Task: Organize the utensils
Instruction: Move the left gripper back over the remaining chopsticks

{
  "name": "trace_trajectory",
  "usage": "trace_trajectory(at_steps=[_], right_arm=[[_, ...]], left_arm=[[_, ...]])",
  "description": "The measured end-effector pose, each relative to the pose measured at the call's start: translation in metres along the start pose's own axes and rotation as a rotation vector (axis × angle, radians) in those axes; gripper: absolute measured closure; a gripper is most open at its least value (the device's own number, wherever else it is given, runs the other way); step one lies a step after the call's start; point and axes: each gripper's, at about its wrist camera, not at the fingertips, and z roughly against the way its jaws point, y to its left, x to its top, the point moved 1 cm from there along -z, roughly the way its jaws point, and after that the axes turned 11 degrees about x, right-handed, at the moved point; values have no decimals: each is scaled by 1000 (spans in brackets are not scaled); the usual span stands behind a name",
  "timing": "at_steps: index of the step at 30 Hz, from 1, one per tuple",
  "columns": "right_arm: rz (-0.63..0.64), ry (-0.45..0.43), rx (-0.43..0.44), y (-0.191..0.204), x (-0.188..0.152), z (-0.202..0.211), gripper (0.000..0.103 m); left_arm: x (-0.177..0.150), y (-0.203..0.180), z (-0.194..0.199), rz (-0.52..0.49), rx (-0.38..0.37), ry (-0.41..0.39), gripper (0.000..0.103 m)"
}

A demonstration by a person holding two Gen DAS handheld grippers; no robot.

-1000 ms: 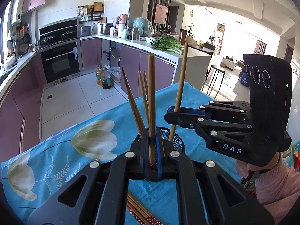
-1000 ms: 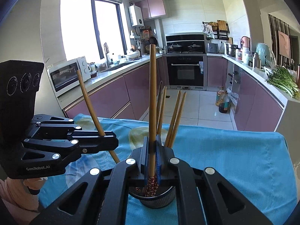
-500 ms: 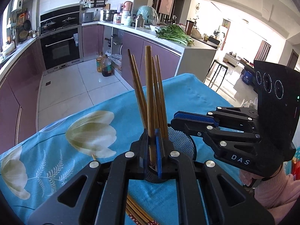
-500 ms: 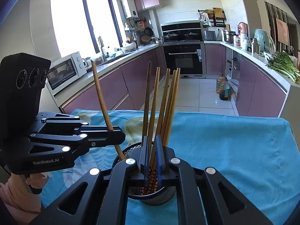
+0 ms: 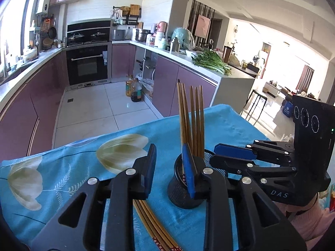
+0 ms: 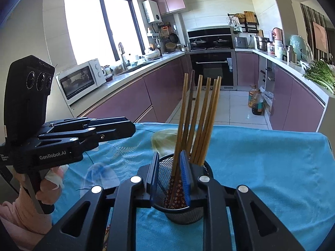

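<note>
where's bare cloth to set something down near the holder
Free: blue cloth right of the mesh holder, out to its far edge. Crowded: spare chopsticks lie by the holder beneath the left tool; the right tool straddles the rim.

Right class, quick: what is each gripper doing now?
Left gripper: jaws just opened, holding nothing.
Right gripper: jaws just opened, chopstick loose between them.

- A black mesh holder stands upright on the blue flowered cloth of the tabletop.
- Six brown wooden chopsticks stand in it, fanned and leaning slightly, their patterned dark-red ends down in the cup.
- More chopsticks of the same kind lie flat and side by side on the cloth, just beside the holder.
</note>
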Motion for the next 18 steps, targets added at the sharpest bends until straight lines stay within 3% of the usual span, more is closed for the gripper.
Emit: trace_trajectory(at_steps=[4,8,15,18], right_arm=[[54,19,64,24,-9,3,71],[77,96,110,41,-31,-12,65],[0,253,110,39,-76,-59,64],[-19,280,99,39,-85,-71,64]], left_arm=[[-15,10,27,-10,42,-58,65],[-41,20,41,-21,95,-60,58],[-93,44,25,13,194,65,56],[-112,50,13,29,184,130,56]])
